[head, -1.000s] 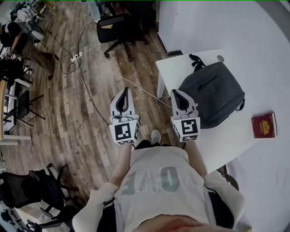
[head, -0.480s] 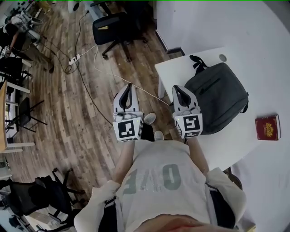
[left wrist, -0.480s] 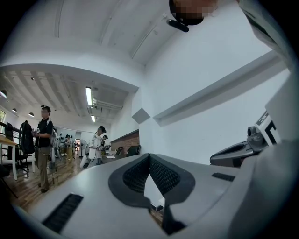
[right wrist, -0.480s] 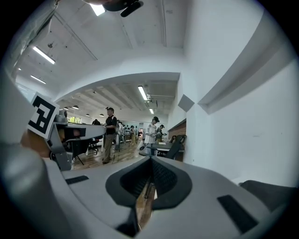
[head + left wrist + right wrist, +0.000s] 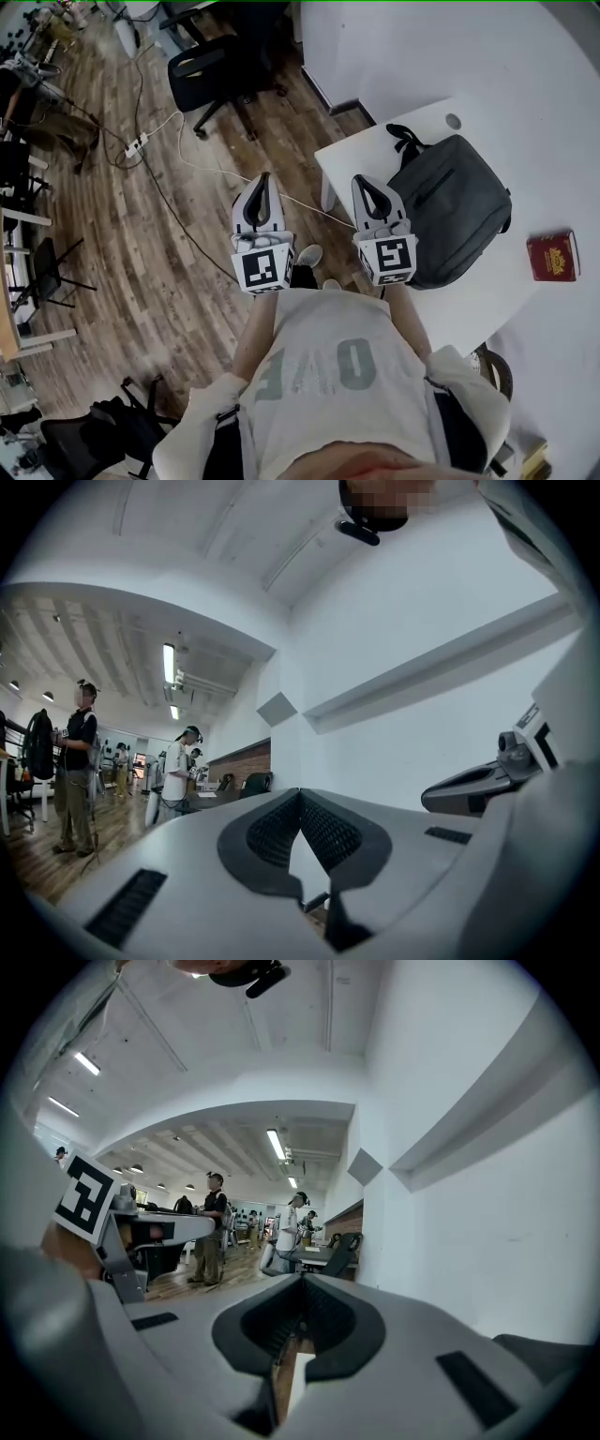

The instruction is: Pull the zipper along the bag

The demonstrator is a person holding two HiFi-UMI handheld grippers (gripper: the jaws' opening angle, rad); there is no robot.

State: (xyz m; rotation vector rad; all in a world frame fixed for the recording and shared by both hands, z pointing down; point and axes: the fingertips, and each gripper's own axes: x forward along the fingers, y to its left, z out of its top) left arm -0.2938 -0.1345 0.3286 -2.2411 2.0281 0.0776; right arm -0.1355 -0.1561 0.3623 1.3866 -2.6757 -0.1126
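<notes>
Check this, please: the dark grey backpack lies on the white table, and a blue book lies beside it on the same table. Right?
Only the colour is wrong: in the head view the book is dark red, not blue. It does lie beside the dark grey backpack on the white table.

Left tool (image 5: 263, 178) and right tool (image 5: 360, 181), jaws closed and empty, point level side by side, the right above the worktop's (image 5: 366, 155) edge.
</notes>
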